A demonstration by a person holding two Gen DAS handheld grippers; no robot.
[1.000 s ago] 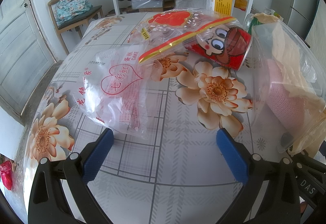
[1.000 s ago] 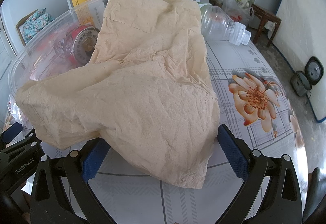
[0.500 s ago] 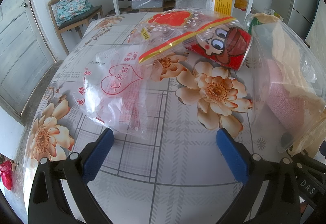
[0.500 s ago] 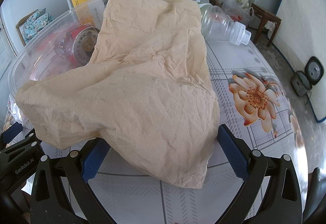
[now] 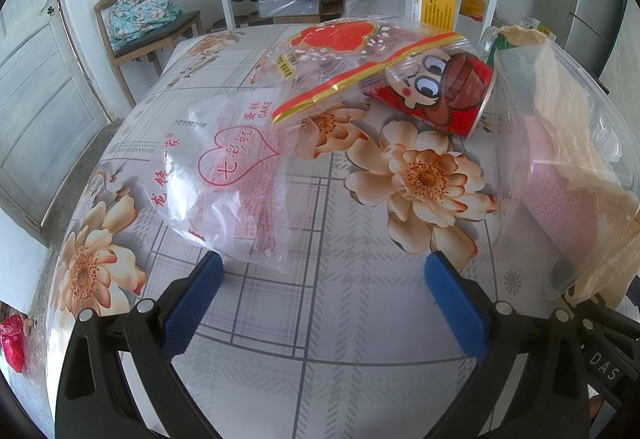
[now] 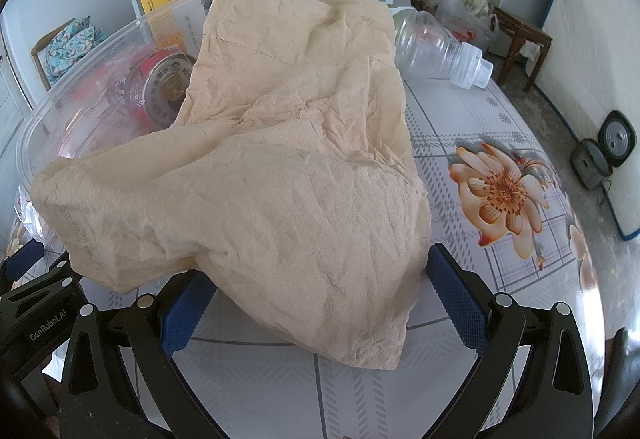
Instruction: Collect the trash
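While both grippers wait with jaws spread, the trash lies uncollected.
Left gripper [image 5: 324, 283] grasps nothing, aimed at the clear cake bag [image 5: 224, 175] at eleven o'clock, seemingly next. Right gripper [image 6: 316, 279] straddles without pinching the crumpled tan paper [image 6: 280, 167], draped over the clear tub [image 6: 100, 79] toward ten o'clock.

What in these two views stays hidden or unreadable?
- Right wrist: paper towel hides most of the clear container and the bottle's base.
- Left wrist: frame edge cuts the container; cake bag contents unclear.
- Can: brand unreadable.
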